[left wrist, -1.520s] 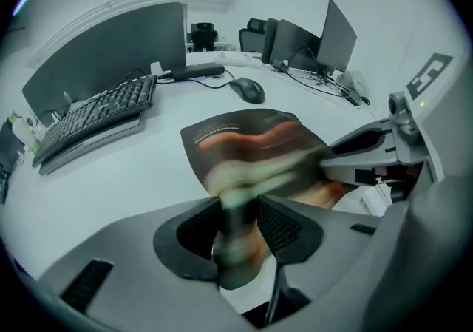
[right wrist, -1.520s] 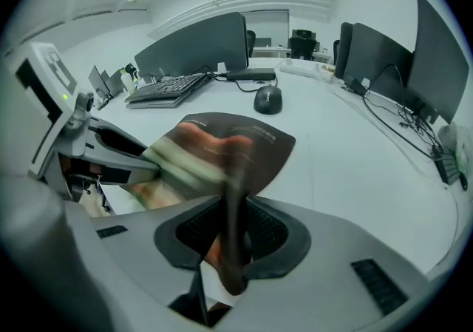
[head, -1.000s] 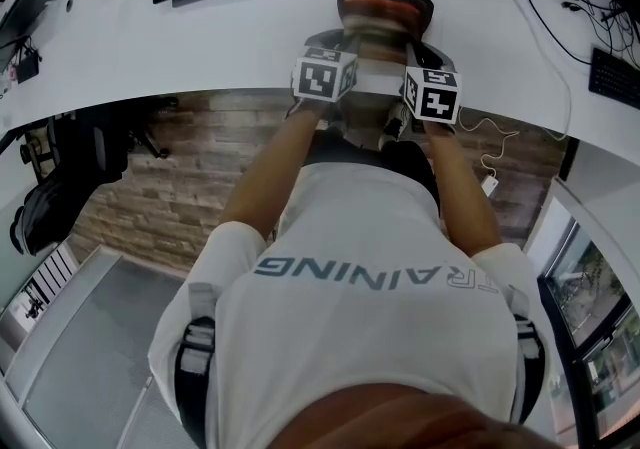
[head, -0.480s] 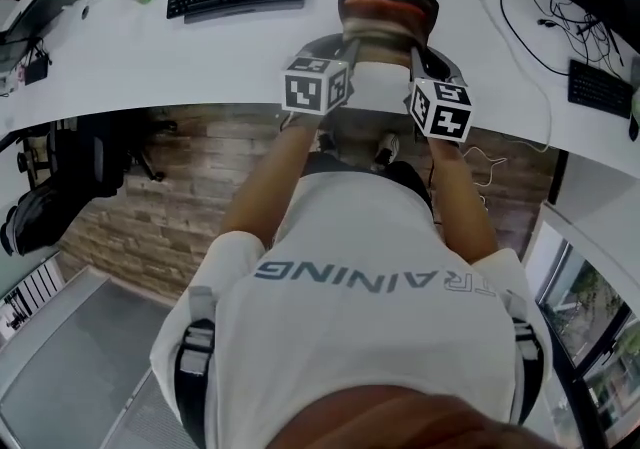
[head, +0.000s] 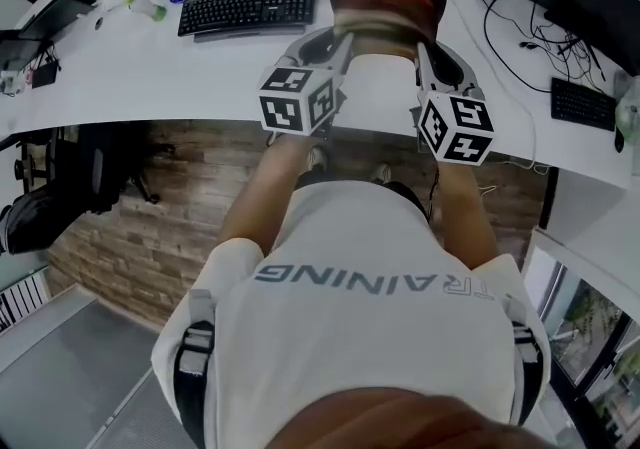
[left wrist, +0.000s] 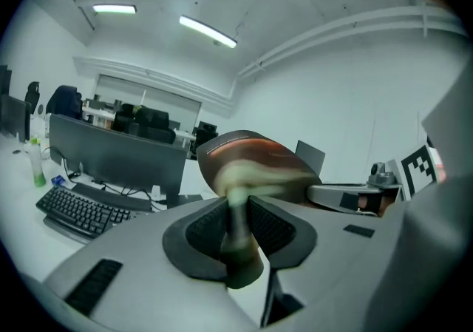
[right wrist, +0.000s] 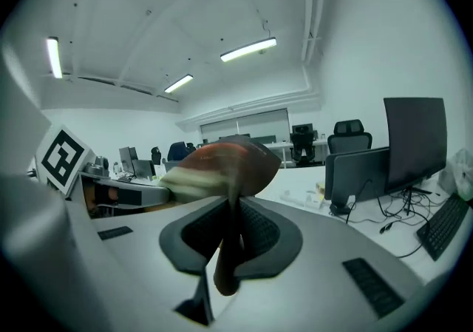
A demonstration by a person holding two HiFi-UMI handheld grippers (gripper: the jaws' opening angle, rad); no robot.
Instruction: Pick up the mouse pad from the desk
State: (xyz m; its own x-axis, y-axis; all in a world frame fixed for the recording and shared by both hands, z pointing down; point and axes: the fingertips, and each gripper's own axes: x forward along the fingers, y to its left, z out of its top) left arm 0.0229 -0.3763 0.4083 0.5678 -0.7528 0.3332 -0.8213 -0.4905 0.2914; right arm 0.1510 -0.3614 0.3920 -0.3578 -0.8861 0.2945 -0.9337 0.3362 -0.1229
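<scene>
The mouse pad (head: 384, 2), dark with a red and cream picture on it, hangs in the air above the white desk (head: 130, 62), held up between both grippers. My left gripper (head: 342, 42) is shut on its left edge, and in the left gripper view the mouse pad (left wrist: 255, 168) is pinched between the black pads. My right gripper (head: 422, 49) is shut on its right edge; in the right gripper view the mouse pad (right wrist: 225, 168) passes between the jaws. The pad bows upward between the two grips.
A black keyboard (head: 250, 5) lies on the desk to the left of the pad, with a monitor (left wrist: 118, 157) behind it. Cables (head: 510, 27) and another keyboard (head: 582, 102) lie at the right. A black chair (head: 60, 187) stands below the desk edge.
Both grippers have risen together with the mouse pad, lifting it off the desk. The computer mouse at the pad's far end is out of sight now.
</scene>
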